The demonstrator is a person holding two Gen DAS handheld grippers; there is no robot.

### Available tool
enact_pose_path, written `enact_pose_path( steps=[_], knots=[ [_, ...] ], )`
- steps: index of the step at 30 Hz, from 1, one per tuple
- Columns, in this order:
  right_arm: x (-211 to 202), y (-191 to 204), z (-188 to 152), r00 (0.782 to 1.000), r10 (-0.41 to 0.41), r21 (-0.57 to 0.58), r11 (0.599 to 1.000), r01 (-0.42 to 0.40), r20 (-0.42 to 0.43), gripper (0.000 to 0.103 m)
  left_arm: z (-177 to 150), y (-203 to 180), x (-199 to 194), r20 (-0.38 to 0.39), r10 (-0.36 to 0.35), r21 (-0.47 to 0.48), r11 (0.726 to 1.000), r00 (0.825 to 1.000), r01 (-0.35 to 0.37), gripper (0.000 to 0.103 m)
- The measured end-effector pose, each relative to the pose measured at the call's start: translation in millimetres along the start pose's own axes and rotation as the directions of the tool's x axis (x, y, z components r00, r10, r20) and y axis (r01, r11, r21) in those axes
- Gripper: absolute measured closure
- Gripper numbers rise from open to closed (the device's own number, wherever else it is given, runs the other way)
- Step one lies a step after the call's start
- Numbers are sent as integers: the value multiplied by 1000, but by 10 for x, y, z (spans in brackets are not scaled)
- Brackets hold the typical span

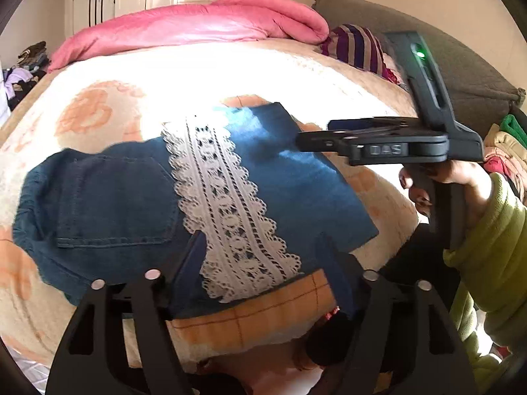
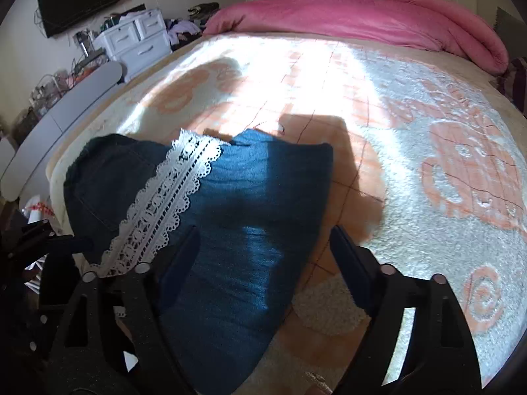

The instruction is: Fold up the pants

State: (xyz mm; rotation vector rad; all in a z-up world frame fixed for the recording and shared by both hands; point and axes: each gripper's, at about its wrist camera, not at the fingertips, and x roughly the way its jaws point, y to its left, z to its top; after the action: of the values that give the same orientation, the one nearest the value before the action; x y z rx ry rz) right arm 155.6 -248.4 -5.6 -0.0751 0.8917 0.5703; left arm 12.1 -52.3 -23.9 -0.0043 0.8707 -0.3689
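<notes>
Blue denim pants with a white lace strip lie folded on the bed near its front edge; a back pocket faces up at the left. They also show in the right wrist view. My left gripper is open, hovering over the near edge of the pants, holding nothing. My right gripper is open above the right part of the pants, empty. In the left wrist view the right gripper appears from the side above the pants' far right corner.
The bed has a cream and orange blanket. A pink quilt lies along the far side, striped cloth by the headboard. White drawers and a grey board stand to the left of the bed.
</notes>
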Motion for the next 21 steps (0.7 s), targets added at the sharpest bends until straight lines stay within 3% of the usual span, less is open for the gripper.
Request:
enact_pose_path(
  steps=[3, 5, 6, 13, 21],
  knots=[
    [-125, -1, 24, 1000, 2, 12, 1000, -2, 31, 18, 20, 57, -50, 8, 19, 0, 1000, 1000, -19, 30],
    [-186, 3, 89, 999, -2, 11, 1000, 2, 53, 15, 41, 79, -86, 13, 34, -5, 999, 999, -34, 11],
    [-214, 17, 114, 998, -1, 11, 1000, 1, 61, 13, 44, 95, -115, 20, 48, -8, 999, 999, -47, 9],
    [-328, 203, 367, 994, 32, -36, 999, -28, 103, 10, 70, 259, -287, 45, 87, -49, 995, 995, -85, 8],
    [-194, 692, 727, 993, 87, -168, 983, -73, 82, 9, -139, 721, -515, 56, 109, -184, 978, 992, -97, 7]
  ],
)
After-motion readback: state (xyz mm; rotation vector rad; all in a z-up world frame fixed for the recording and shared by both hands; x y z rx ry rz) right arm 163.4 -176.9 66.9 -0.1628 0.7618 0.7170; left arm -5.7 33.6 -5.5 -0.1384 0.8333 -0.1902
